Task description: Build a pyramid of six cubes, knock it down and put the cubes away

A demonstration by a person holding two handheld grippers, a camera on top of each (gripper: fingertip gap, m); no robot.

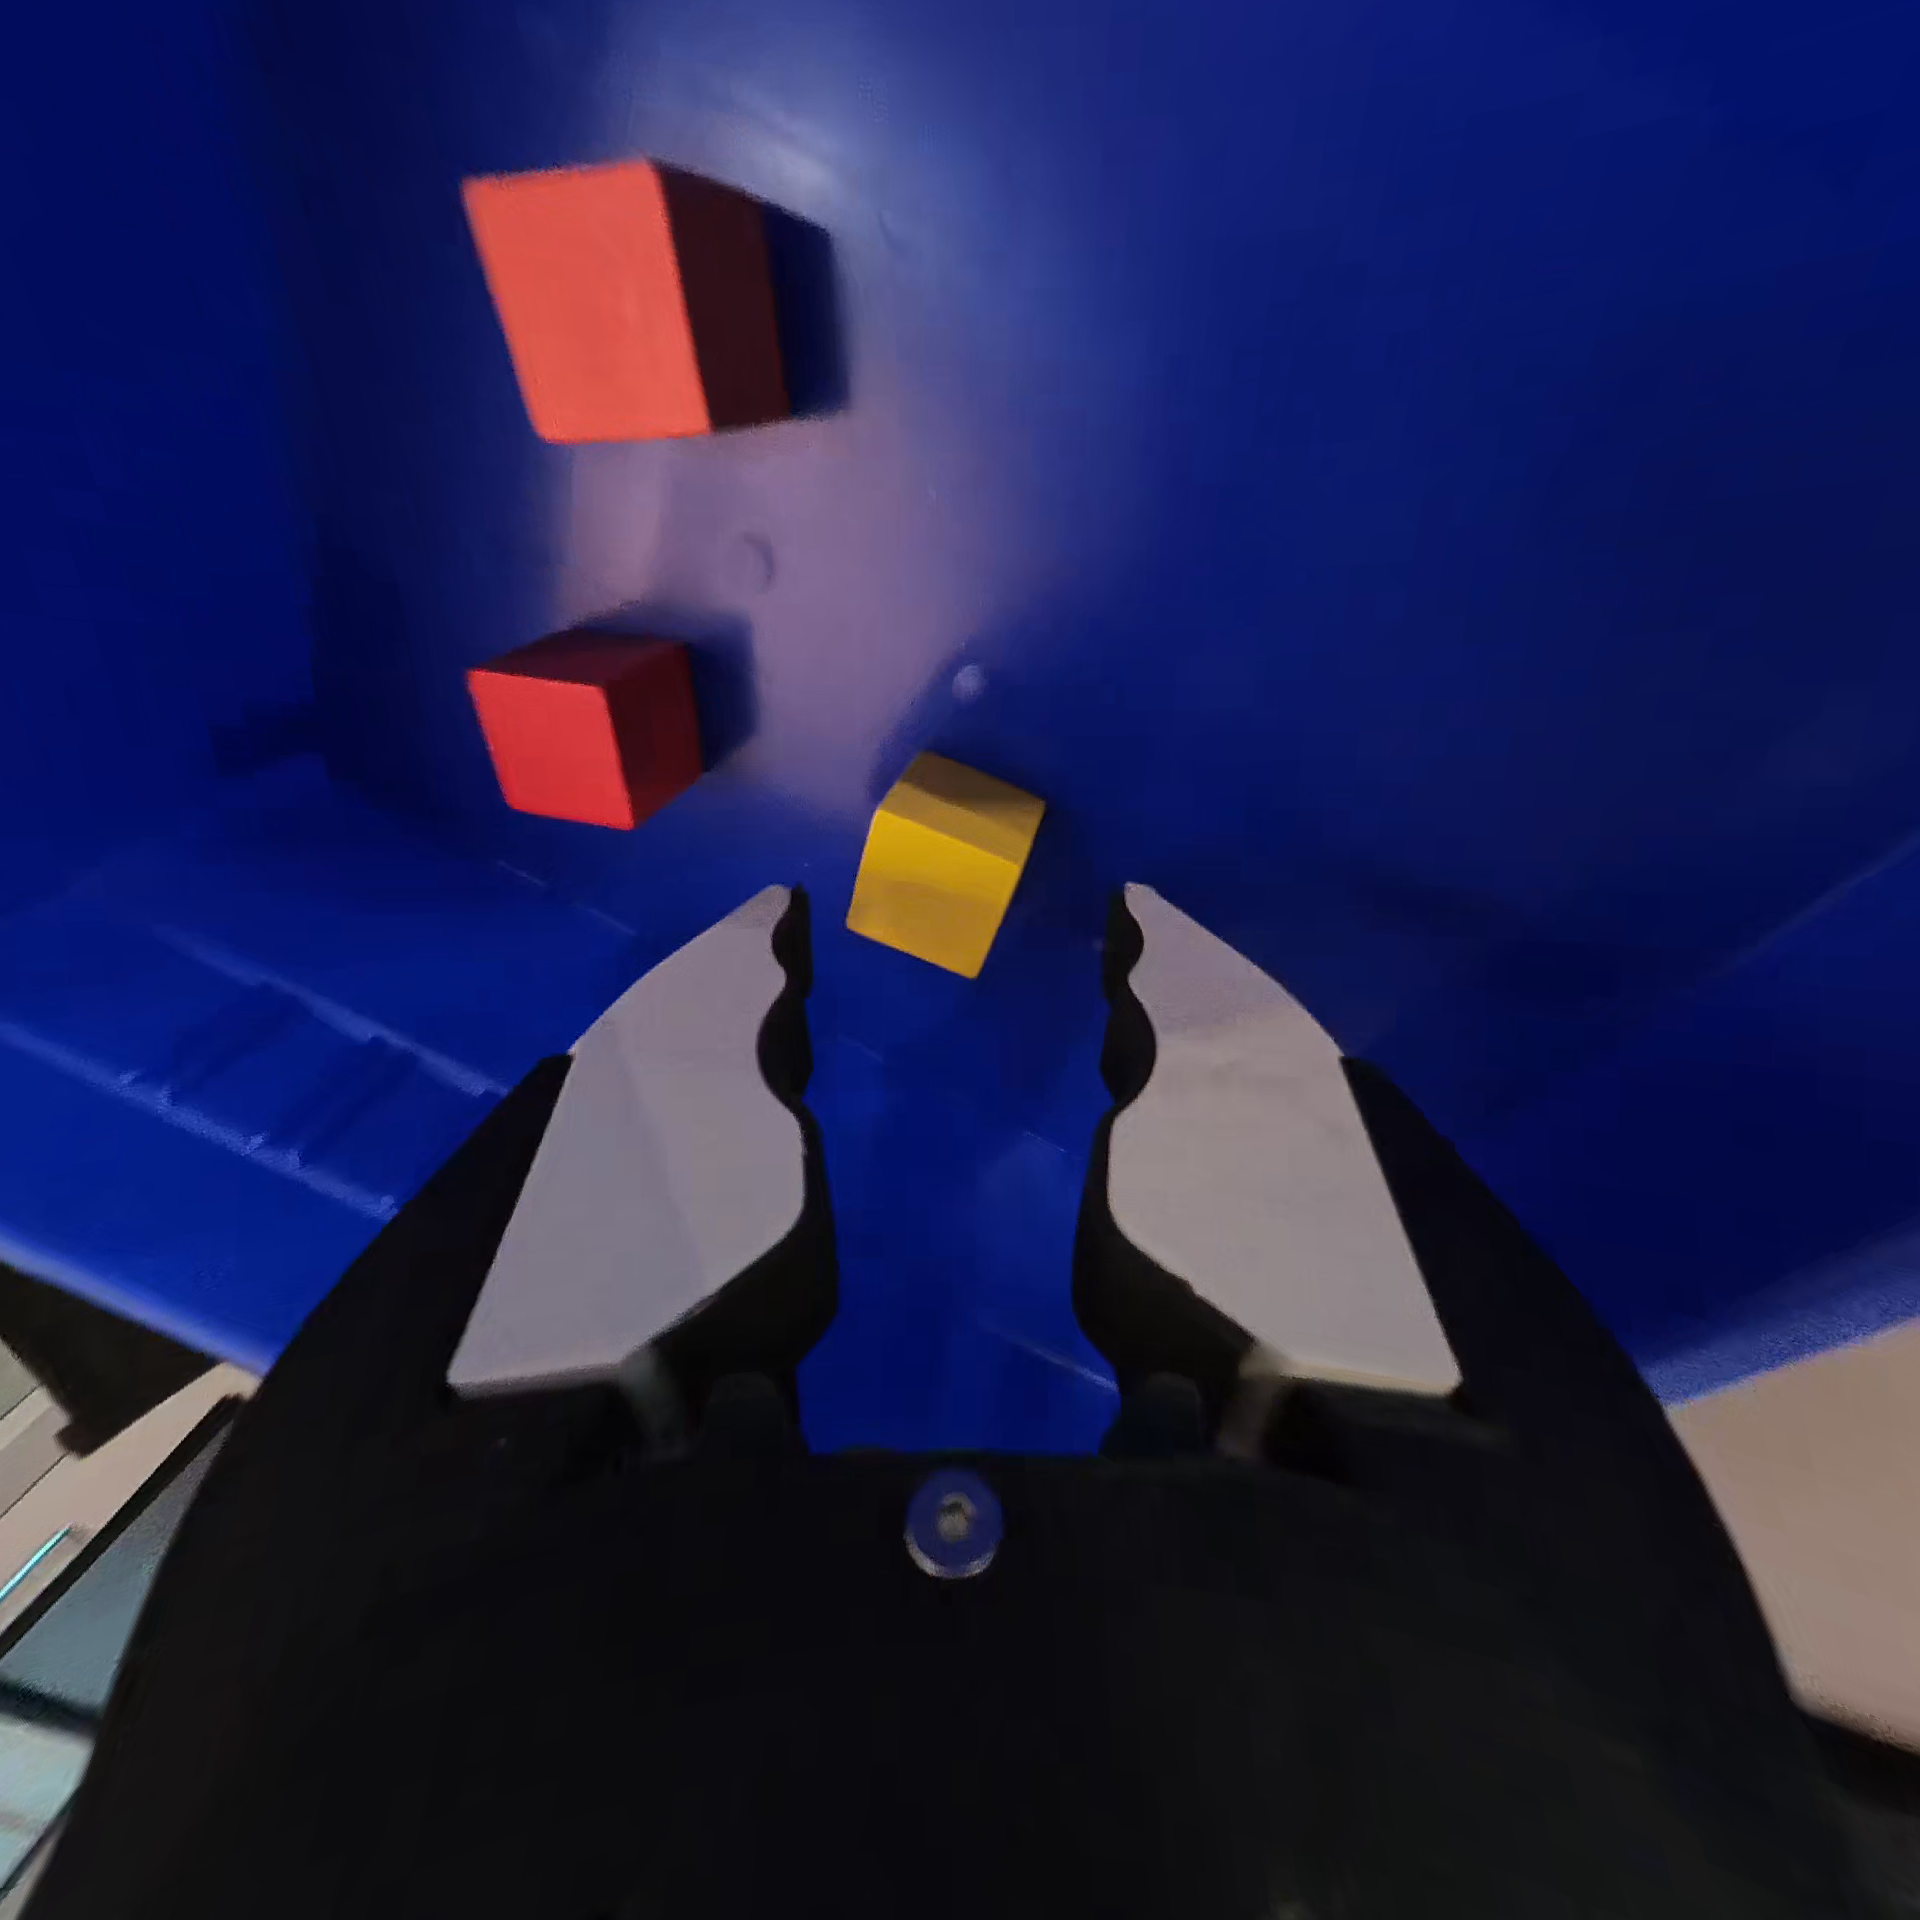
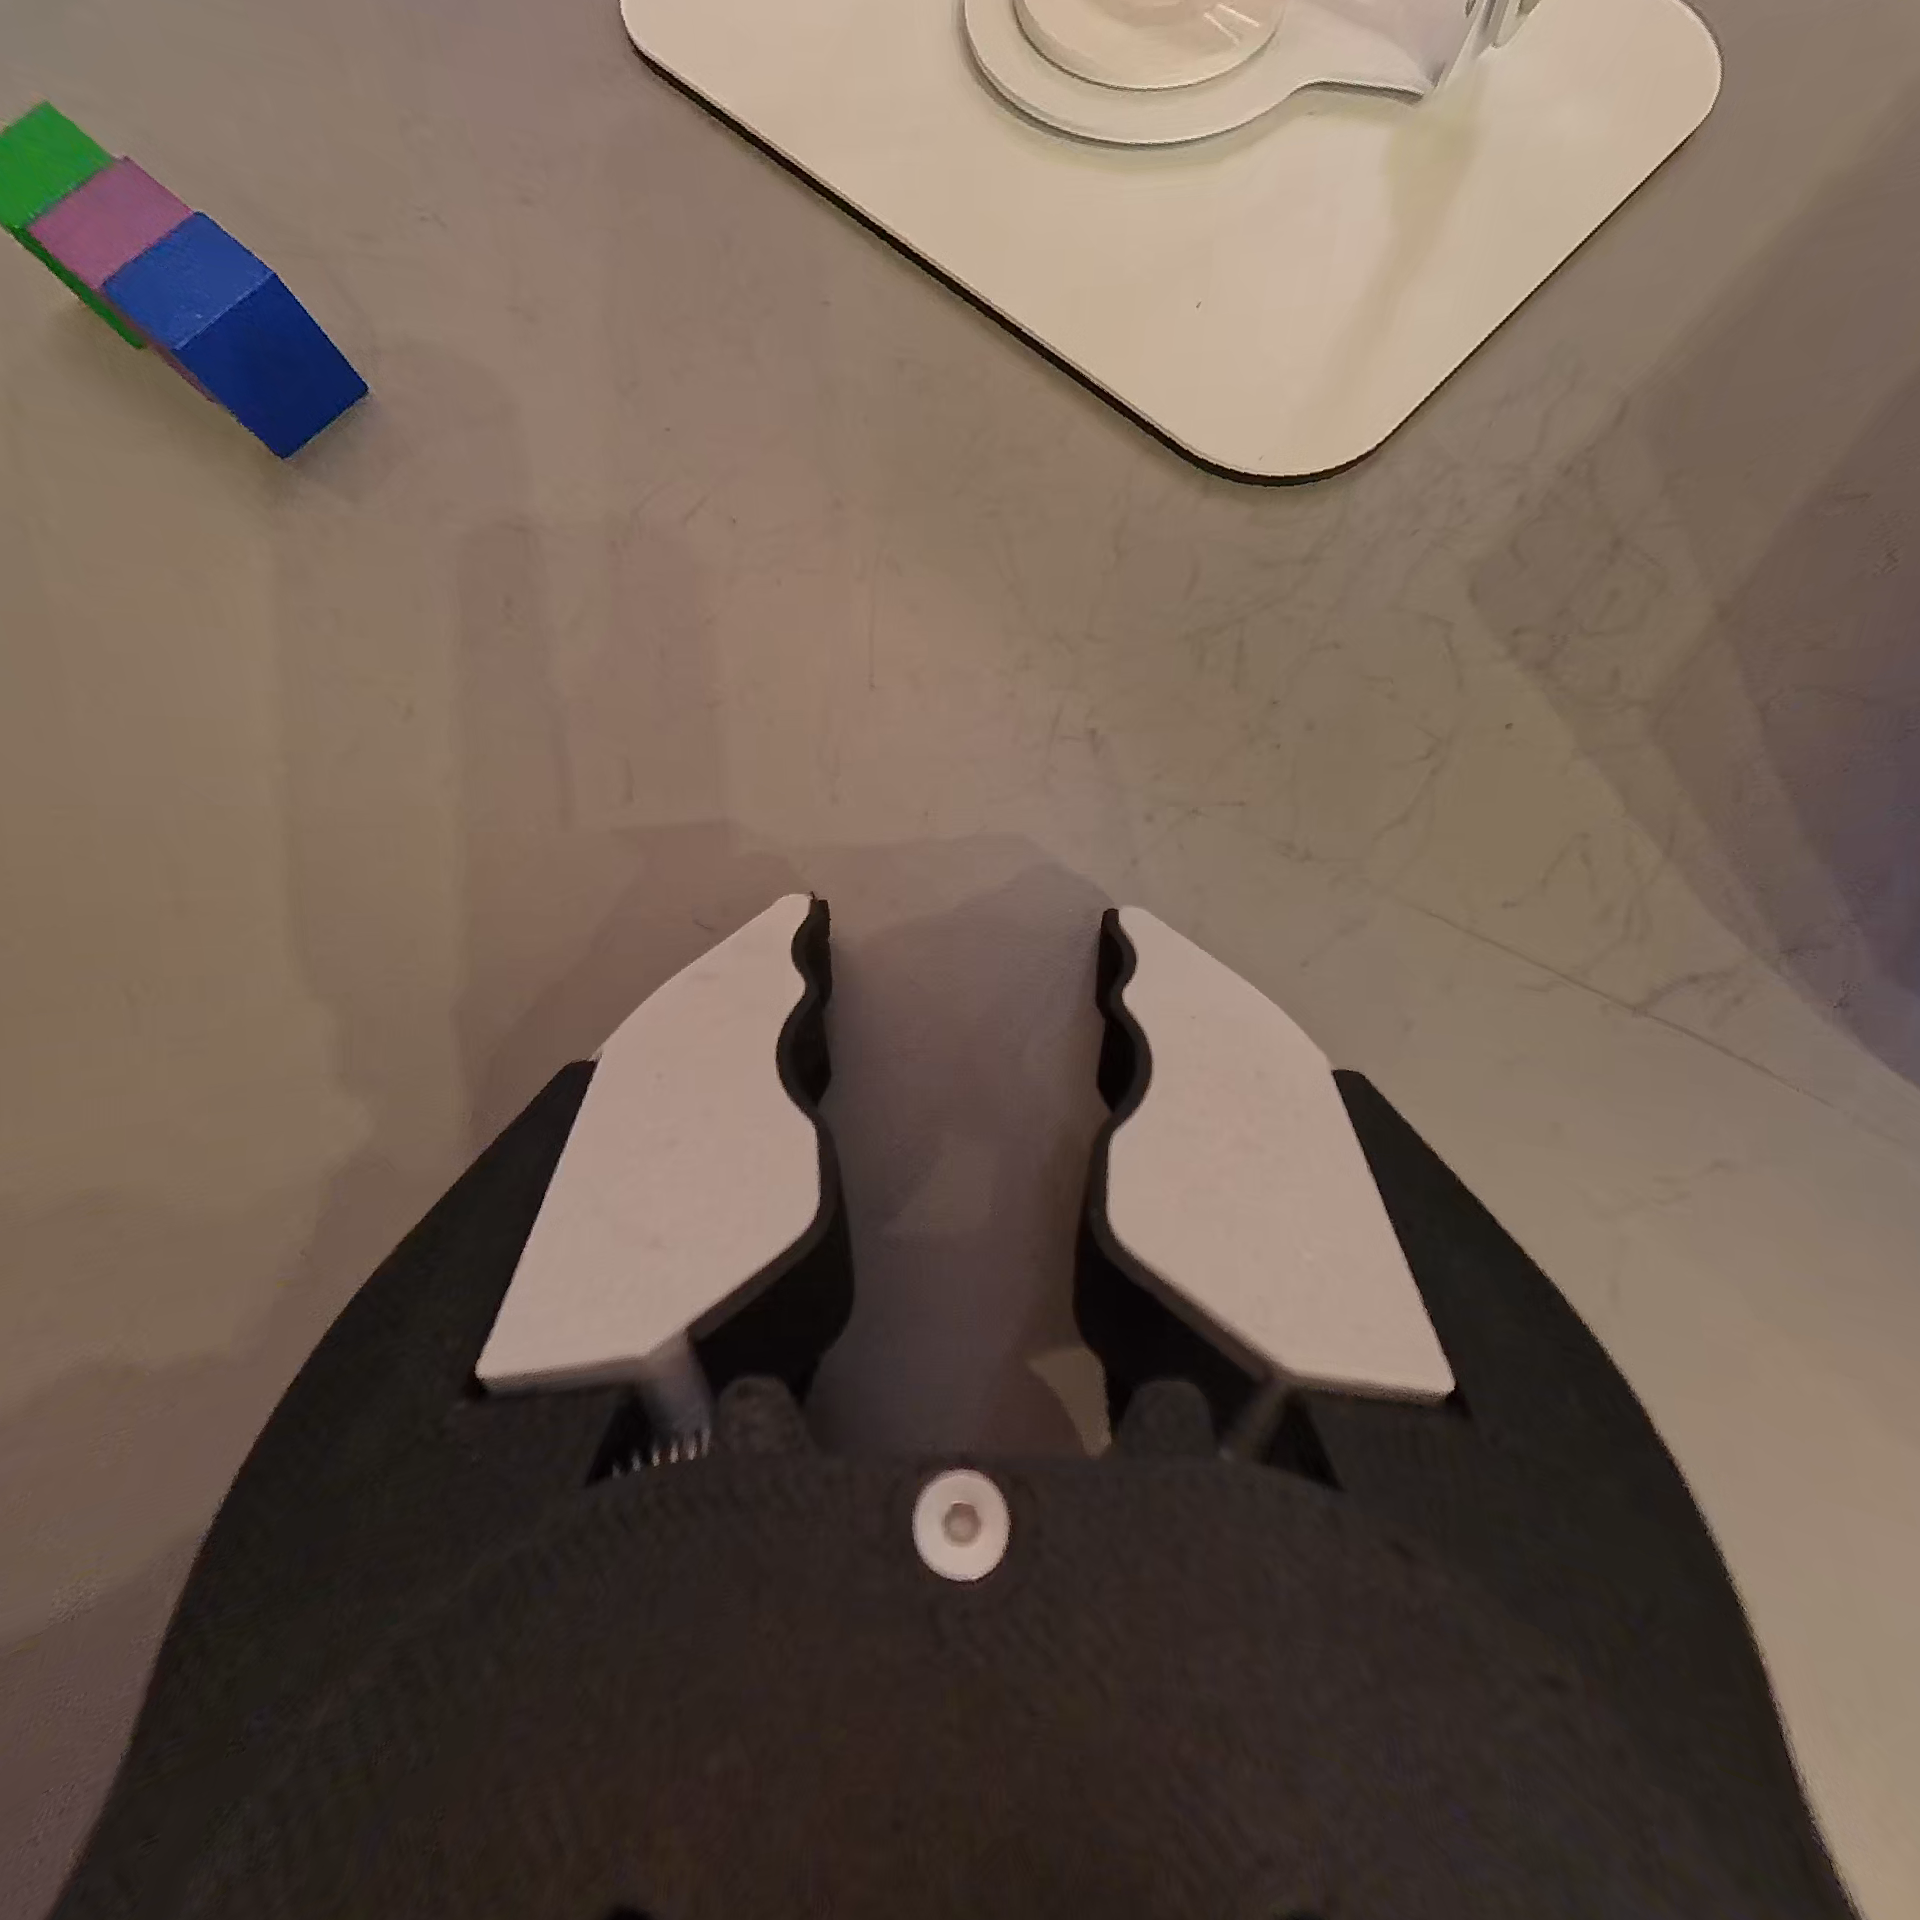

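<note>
The left gripper (image 1: 956, 904) points into a blue bin (image 1: 1455, 520), its jaws standing wide apart with nothing pressed between the pads. A yellow cube (image 1: 940, 868) sits tilted just beyond the fingertips, at twelve o'clock from them, with blue showing on either side between cube and pads; whether it rests on the bin's floor or is in the air cannot be told. Two further cubes are inside the bin: a red cube (image 1: 582, 727) at ten o'clock from the fingertips, and an orange-red cube (image 1: 603, 301) farther off at eleven o'clock, well apart from the yellow one. This view is somewhat blurred. The right gripper (image 2: 961, 914) hovers over a grey table (image 2: 727, 675), jaws likewise wide apart and bare, only the table surface showing between the fingers. At ten o'clock from it, near the picture's left edge, three cubes lie touching in a row: a blue cube (image 2: 229, 332) nearest, a purple cube (image 2: 114, 223) behind it, a green cube (image 2: 47, 156) farthest. At one o'clock lies a white mat (image 2: 1299, 260) bearing a clear glass item (image 2: 1143, 62), only partly in view.
</note>
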